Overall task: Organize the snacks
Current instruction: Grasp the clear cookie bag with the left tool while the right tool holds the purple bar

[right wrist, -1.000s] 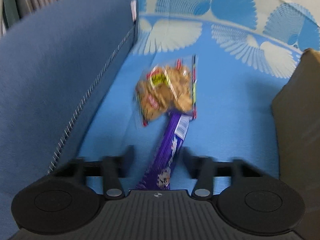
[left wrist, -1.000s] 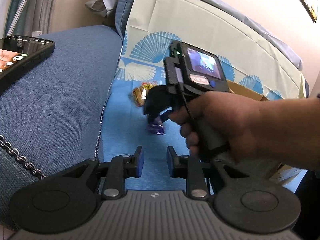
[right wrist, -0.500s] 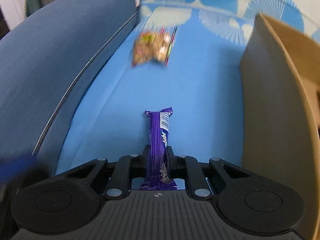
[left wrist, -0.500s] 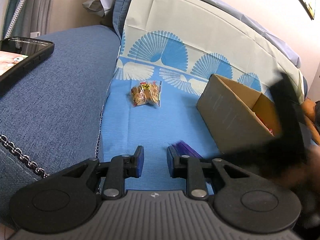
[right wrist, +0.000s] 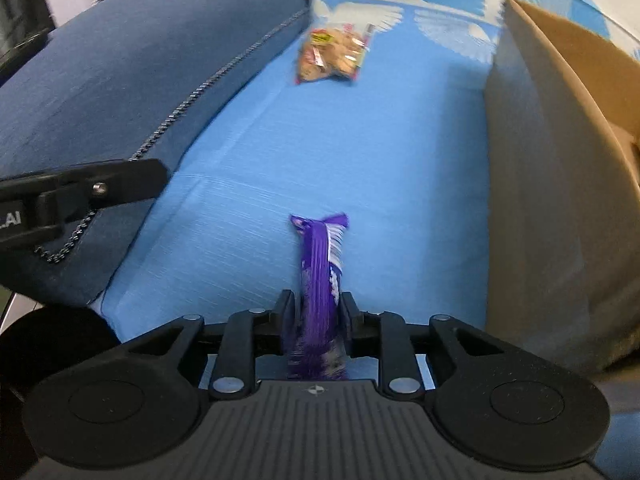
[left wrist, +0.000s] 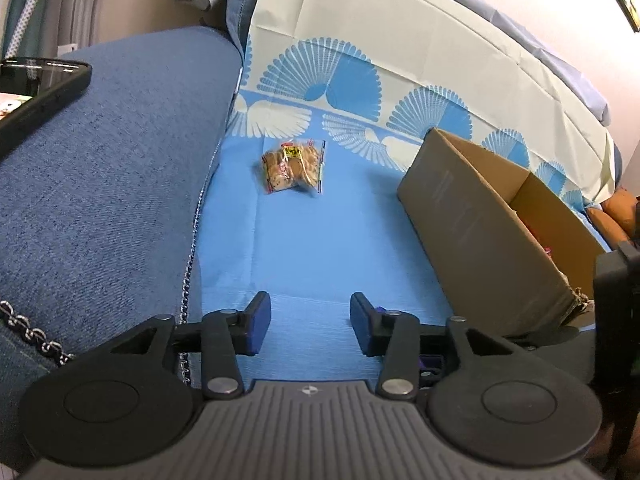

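Note:
A purple snack bar stands between the pads of my right gripper, which press on it while the jaws begin opening. It hangs over the blue cloth, next to the open cardboard box. A clear packet of brown cookies lies farther off on the cloth. In the left wrist view the cookie packet is ahead and the box is to the right. My left gripper is opening, with nothing between its fingers.
A blue sofa cushion rises on the left, with a black phone on it and a metal chain along its edge. The patterned cloth runs up the sofa back. The right tool's black body fills the right edge.
My right gripper closed on the purple bar and carried it away from the cookie packet, rightward beside the box. The hand that blocked the left view has left it. My left jaws have widened.

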A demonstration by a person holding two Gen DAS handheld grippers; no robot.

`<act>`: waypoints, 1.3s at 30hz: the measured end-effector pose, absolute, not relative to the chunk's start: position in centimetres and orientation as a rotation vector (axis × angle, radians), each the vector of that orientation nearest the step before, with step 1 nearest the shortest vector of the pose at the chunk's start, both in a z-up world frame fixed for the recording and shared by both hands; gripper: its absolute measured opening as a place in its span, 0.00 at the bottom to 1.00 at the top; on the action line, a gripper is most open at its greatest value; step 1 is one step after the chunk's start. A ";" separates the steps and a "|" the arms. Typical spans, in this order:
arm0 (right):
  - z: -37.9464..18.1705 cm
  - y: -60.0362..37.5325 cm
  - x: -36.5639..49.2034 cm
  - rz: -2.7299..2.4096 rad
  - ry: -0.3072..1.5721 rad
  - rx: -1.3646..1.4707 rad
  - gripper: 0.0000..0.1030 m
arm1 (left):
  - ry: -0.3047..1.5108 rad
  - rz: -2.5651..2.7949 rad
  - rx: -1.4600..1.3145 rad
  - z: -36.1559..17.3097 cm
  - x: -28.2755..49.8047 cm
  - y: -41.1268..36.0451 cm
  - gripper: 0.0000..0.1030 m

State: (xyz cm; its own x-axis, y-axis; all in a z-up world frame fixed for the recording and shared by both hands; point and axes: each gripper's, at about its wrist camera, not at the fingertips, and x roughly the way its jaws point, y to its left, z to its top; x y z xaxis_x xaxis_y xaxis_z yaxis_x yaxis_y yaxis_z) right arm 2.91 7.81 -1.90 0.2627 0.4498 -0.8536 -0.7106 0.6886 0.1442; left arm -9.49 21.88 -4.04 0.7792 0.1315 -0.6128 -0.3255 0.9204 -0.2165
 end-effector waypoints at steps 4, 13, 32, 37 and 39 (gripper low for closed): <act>-1.6 7.1 3.1 0.776 1.049 -0.261 0.16 | 0.695 0.261 -0.324 -4.3 -8.0 21.9 0.56; -1.8 6.8 4.5 0.736 1.110 -0.216 0.16 | 0.688 0.357 -0.390 -2.0 0.2 23.8 0.87; -2.0 7.8 6.0 0.767 1.156 -0.241 0.19 | 0.829 0.583 -0.256 -6.5 20.9 27.7 0.96; -2.0 7.8 6.1 0.775 1.152 -0.248 0.19 | 0.850 0.601 -0.194 -6.4 21.5 27.4 0.69; -2.0 7.9 6.0 0.776 1.150 -0.251 0.19 | 0.830 0.585 -0.188 -5.9 20.5 27.2 0.67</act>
